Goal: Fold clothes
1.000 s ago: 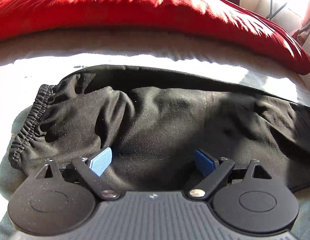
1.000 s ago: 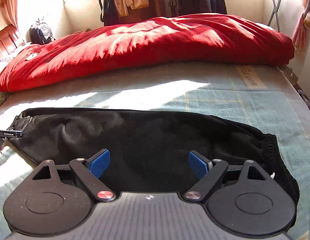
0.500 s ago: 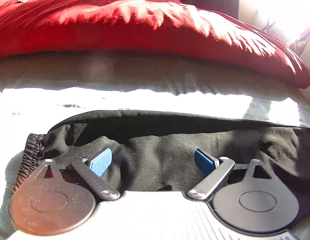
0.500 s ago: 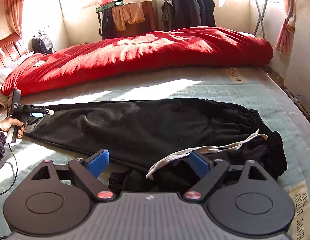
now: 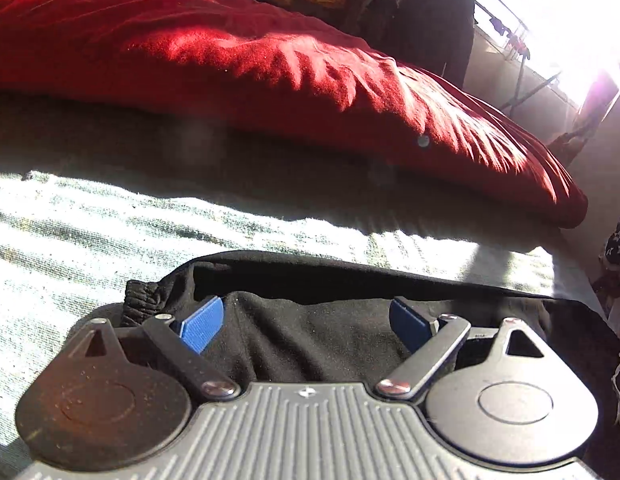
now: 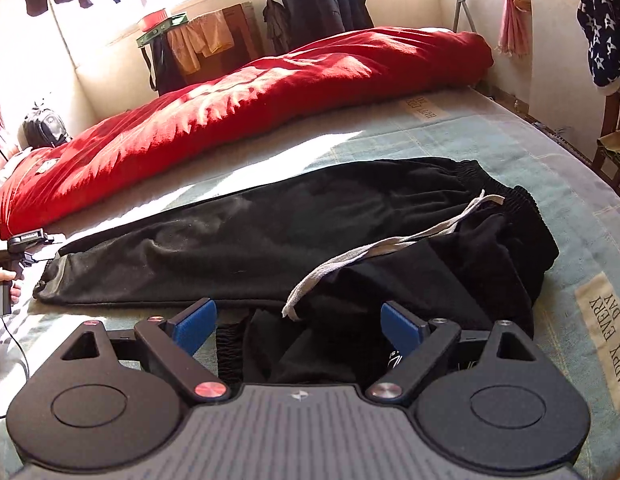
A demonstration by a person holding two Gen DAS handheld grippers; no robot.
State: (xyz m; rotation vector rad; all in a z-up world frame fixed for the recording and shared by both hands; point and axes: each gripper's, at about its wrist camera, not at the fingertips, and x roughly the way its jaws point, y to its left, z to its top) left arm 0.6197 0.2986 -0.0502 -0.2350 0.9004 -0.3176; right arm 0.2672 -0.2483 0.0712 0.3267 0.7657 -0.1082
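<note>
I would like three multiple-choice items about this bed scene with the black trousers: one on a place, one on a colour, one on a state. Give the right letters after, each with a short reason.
1. Where does the red quilt lie relative to the black trousers?
A. On top of them
B. Beyond them, on the far side of the bed
C. On the floor

2. What colour is the drawstring on the trousers?
A. Pale grey-white
B. Red
C. Blue

3. How do the jaws of the right gripper stand?
A. Shut on the drawstring
B. Shut on the quilt
C. Open, gripping nothing

Answers:
1 B: a strip of bare bed separates quilt and trousers.
2 A: it shows light against the black cloth.
3 C: the blue pads stand wide apart above the waistband.
</note>
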